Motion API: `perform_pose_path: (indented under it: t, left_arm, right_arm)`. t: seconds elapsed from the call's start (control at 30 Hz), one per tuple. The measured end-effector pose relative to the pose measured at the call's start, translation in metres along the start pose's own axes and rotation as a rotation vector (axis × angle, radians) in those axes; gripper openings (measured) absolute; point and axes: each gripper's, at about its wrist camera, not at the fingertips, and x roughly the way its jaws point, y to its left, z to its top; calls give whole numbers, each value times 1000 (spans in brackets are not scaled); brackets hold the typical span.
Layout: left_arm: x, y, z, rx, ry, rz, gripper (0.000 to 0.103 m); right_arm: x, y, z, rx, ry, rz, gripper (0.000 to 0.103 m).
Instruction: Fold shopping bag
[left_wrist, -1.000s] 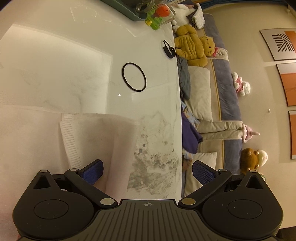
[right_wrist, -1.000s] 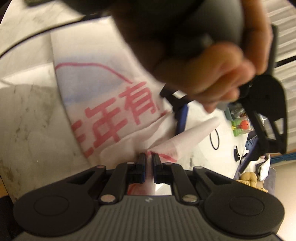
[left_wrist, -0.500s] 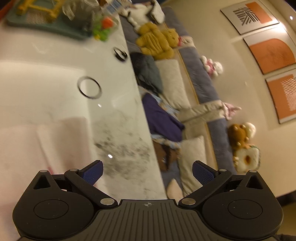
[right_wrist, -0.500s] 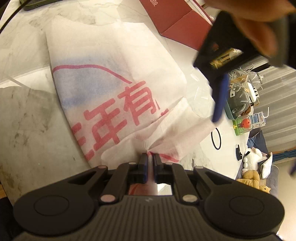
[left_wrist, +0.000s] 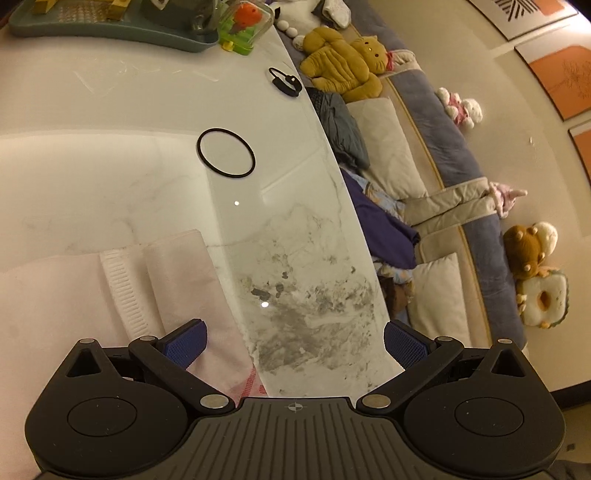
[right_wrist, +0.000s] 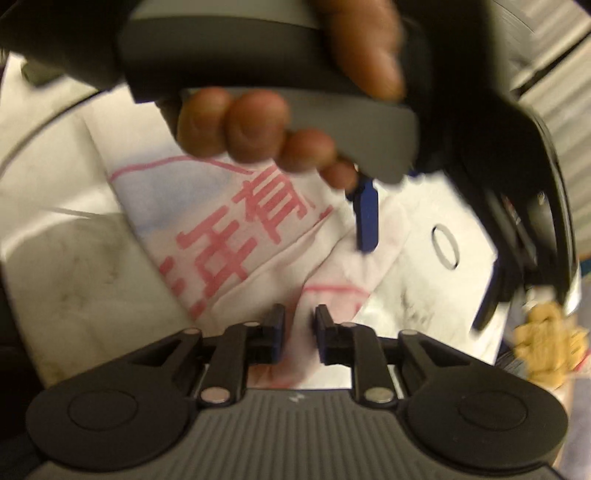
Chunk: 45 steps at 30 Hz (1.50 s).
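bag (left_wrist: 173, 280) on table (left_wrist: 110, 177), ring (left_wrist: 226, 152) beyond

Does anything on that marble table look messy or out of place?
A thin black ring lies loose on the bare marble table. The shopping bag lies crumpled, with one flap folded over. Nothing looks spilled or broken.

The left gripper (left_wrist: 295, 341) hangs over the marble bench (left_wrist: 303, 288) with its blue-padded fingers (left_wrist: 186, 343) spread wide and nothing between them. The bag (left_wrist: 74, 295), pale and folded flat, lies at nine o'clock, its ribbed edge facing up and one finger over its near corner. A black ring (left_wrist: 226, 153) lies at twelve o'clock, well apart from the bag. Farther off sit a small black clip (left_wrist: 285, 82) near the bench edge and a green tray (left_wrist: 122, 27) at eleven o'clock. Beyond the edge, at two o'clock, a sofa (left_wrist: 436, 147) carries cushions and plush toys.
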Motion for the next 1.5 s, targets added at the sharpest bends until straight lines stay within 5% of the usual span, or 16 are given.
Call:
perform_pose_path:
  t: [0.27,0.6,0.83,1.0,1.13,1.33,1.4,1.43,1.47,1.5]
  left_arm:
    - [7,-2,-3,-3,-7,-3,103]
    - [9,1,-6,-6,-10,-17,103]
    - [10,0,-6,-3,-12,-13,103]
    - [9,2,-8,-13,-22,-24,103]
    - [8,7,-8,-37,-32,-46,103]
    - [6,18,-12,-90,-58,-90,103]
    - [7,17,-13,-80,-59,-86,103]
    - [8,15,-13,-71,-58,-81,103]
    - [8,14,-13,-63,-58,-77,103]
    - [9,13,-14,-54,-58,-74,103]
  right_arm:
    - [-41,-18,-26,185,-21,306,24]
    - [-25,-83,-50,806,-91,384,19]
    - [7,-88,-66,1023,-56,544,19]
    - [12,-82,-64,1037,-52,592,19]
    - [8,-79,-55,1013,-18,527,3]
    - [-5,-81,-53,1012,-40,505,1]
    - [-9,-84,-55,1022,-61,537,5]
    - [-8,-86,-56,1048,-55,549,16]
    - [-9,-88,-59,1090,-57,544,42]
    - [-9,-91,-63,1134,-60,536,55]
